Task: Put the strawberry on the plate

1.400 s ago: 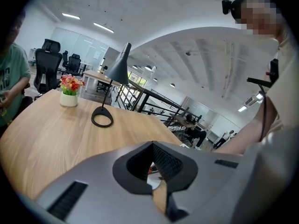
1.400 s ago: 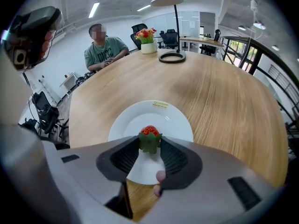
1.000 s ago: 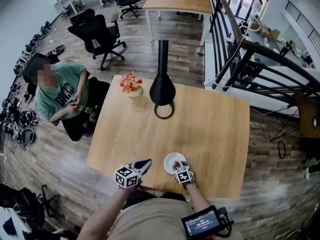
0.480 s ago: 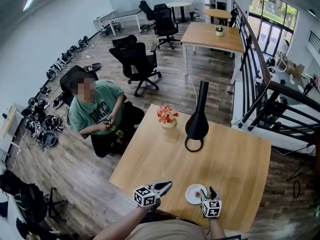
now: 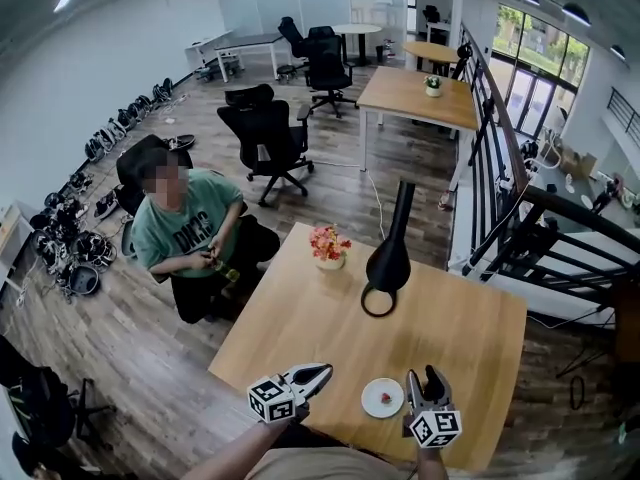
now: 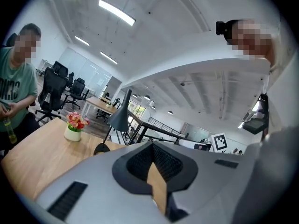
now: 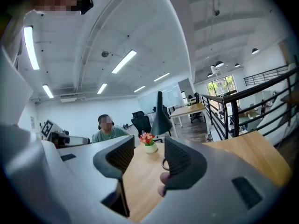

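The strawberry [image 5: 386,399] is seen on the white plate [image 5: 367,398] on the worktop [image 5: 440,318]. It is judged soft and light, to be held gently across its sides. The right tongs [image 5: 424,376] are apart, closing on nothing; the left tongs [image 5: 322,372] are clenched, empty.

strawberry [image 5: 386,399]: too small for detail | left forearm [image 5: 222,458]: cut by bottom edge (head view) | pale object [image 7: 162,178]: half-hidden behind jaw

Near front edge of worktop [image 5: 420,318], plate [image 5: 371,405] bearing strawberry [image 5: 386,399]. Flanking plate, left tongs [image 5: 324,371] and right tongs [image 5: 423,376]; right empty, jaws closing. Vase [image 5: 388,258] farther back.
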Demonstrator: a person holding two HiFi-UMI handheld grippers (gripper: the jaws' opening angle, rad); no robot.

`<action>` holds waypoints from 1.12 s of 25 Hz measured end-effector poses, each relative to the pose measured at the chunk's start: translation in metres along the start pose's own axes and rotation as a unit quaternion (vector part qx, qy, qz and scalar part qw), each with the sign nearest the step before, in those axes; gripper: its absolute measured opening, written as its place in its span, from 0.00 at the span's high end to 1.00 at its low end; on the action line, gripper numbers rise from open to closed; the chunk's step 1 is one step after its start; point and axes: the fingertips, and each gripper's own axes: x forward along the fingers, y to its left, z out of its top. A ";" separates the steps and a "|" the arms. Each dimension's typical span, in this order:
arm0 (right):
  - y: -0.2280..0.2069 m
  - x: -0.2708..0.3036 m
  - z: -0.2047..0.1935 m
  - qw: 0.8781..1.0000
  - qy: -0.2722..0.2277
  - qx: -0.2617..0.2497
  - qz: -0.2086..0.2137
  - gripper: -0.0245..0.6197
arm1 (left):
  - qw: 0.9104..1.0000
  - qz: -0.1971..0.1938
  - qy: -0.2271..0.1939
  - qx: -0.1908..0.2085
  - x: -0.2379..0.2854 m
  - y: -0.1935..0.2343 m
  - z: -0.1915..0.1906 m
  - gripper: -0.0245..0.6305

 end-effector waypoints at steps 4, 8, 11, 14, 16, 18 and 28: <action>0.024 -0.011 0.031 0.999 -0.036 0.017 -0.011 0.64 | 1.000 -0.027 -0.007 0.012 -0.019 -0.009 0.017 0.96; 0.060 -0.026 0.046 0.998 -0.052 0.012 -0.029 0.64 | 0.999 -0.040 0.003 0.026 -0.048 -0.009 0.029 0.96; 0.091 -0.033 0.053 0.998 -0.059 -0.002 -0.036 0.64 | 0.998 -0.047 -0.004 0.038 -0.073 -0.007 0.043 0.96; 0.124 -0.036 0.060 0.997 -0.061 -0.035 -0.037 0.68 | 0.998 -0.049 -0.015 0.040 -0.097 0.000 0.055 0.96; 0.144 -0.038 0.063 0.996 -0.062 -0.053 -0.037 0.68 | 0.998 -0.051 -0.022 0.041 -0.112 0.003 0.060 0.96; 0.159 -0.044 0.066 0.995 -0.064 -0.065 -0.038 0.68 | 0.997 -0.054 -0.028 0.041 -0.123 0.003 0.063 0.96; 0.227 -0.093 0.058 0.991 -0.074 -0.095 -0.062 0.68 | 0.996 -0.084 -0.034 0.024 -0.175 -0.001 0.049 0.96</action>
